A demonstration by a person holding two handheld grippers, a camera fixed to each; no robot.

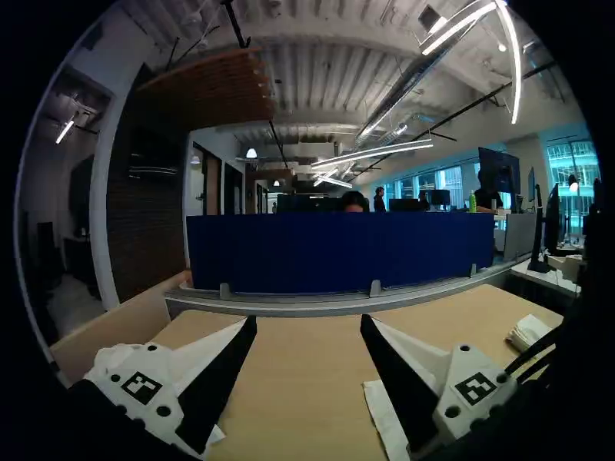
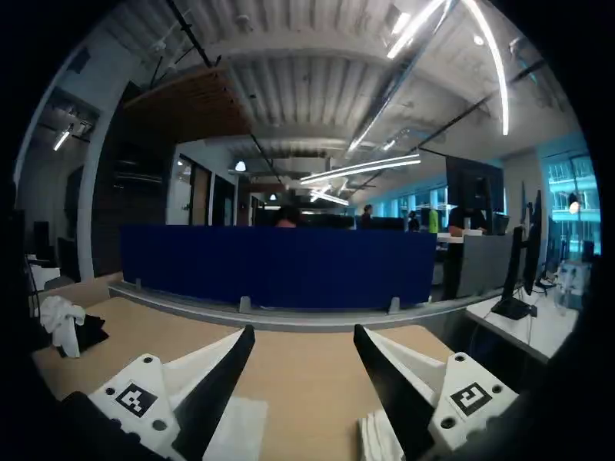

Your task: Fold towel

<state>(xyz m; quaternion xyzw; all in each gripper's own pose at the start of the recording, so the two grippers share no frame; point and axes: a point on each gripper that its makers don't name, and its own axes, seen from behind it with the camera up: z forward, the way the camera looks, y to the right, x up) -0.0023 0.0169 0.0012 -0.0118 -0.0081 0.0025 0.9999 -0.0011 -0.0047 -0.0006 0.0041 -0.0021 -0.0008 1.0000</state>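
My left gripper (image 1: 307, 319) is open over a light wooden table (image 1: 307, 384), with nothing between its fingers. A flat white towel (image 1: 380, 419) lies on the table, partly under its right finger. My right gripper (image 2: 302, 329) is open too and holds nothing. Below it a flat white towel (image 2: 240, 426) lies beside its left finger. A folded white stack (image 2: 370, 434) peeks out by its right finger. Both grippers point level across the table toward the partition.
A blue partition (image 1: 338, 250) runs along the table's far edge. A small pile of white cloths (image 1: 530, 332) sits at the right. A crumpled white cloth (image 2: 61, 319) lies on something black at the far left. Monitors (image 2: 523, 253) stand on a desk to the right.
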